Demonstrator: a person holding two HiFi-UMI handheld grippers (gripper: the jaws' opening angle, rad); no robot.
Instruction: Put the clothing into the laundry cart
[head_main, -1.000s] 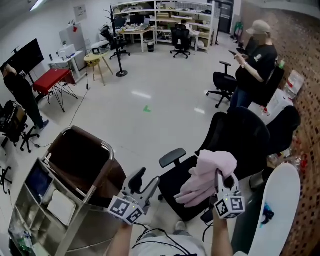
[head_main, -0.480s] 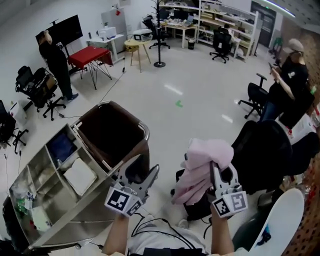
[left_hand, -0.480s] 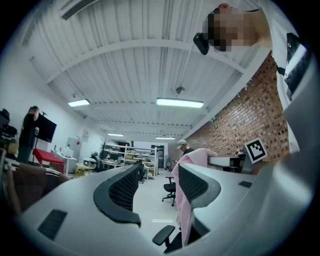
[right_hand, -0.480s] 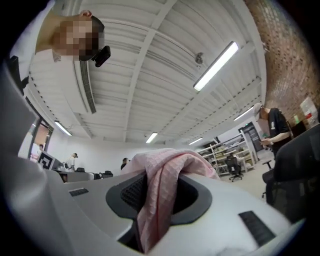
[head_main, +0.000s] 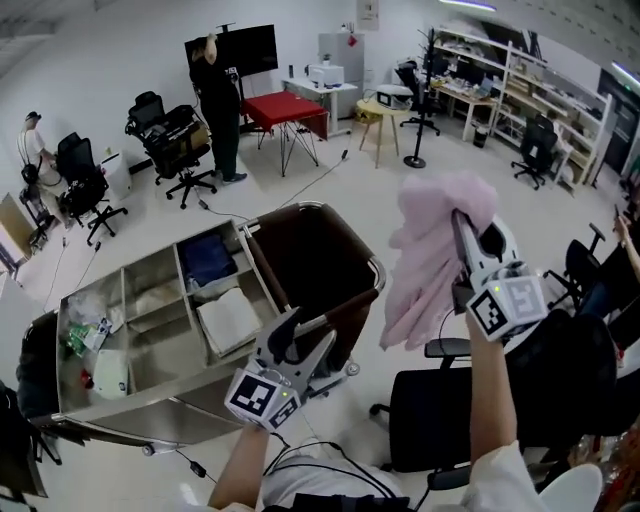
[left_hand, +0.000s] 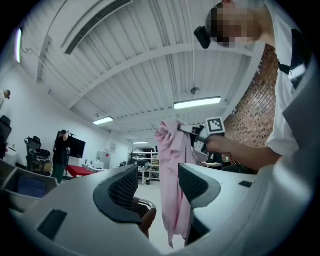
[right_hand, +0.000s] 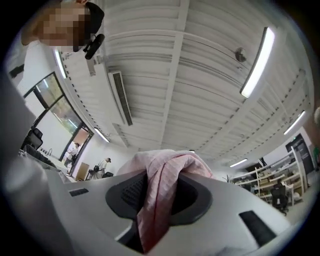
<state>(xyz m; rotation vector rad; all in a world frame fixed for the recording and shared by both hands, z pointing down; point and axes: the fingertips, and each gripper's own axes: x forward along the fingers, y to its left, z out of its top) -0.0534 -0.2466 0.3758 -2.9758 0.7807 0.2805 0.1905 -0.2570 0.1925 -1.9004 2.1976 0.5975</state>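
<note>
My right gripper (head_main: 462, 228) is shut on a pink garment (head_main: 430, 260) and holds it high, so the cloth hangs down just right of the laundry cart. The cart's brown bag sits inside a metal rim (head_main: 372, 272) at the middle of the head view. In the right gripper view the cloth (right_hand: 160, 200) is pinched between the pads of that gripper (right_hand: 159, 192). My left gripper (head_main: 303, 338) stands open over the cart's near rim, holding nothing. In the left gripper view, between the jaws of the left gripper (left_hand: 157, 185), the garment (left_hand: 172, 165) hangs farther off.
A metal shelf unit (head_main: 150, 330) with compartments of folded items joins the cart's left side. A black office chair (head_main: 470, 400) stands below my right arm. Farther off are a red table (head_main: 285, 108), more chairs (head_main: 170, 135) and a person in black (head_main: 215, 95).
My right gripper has lifted the pink garment off the black chair and swung it left toward the cart. The view has turned left, bringing the cart to the middle. The left gripper stays open.
</note>
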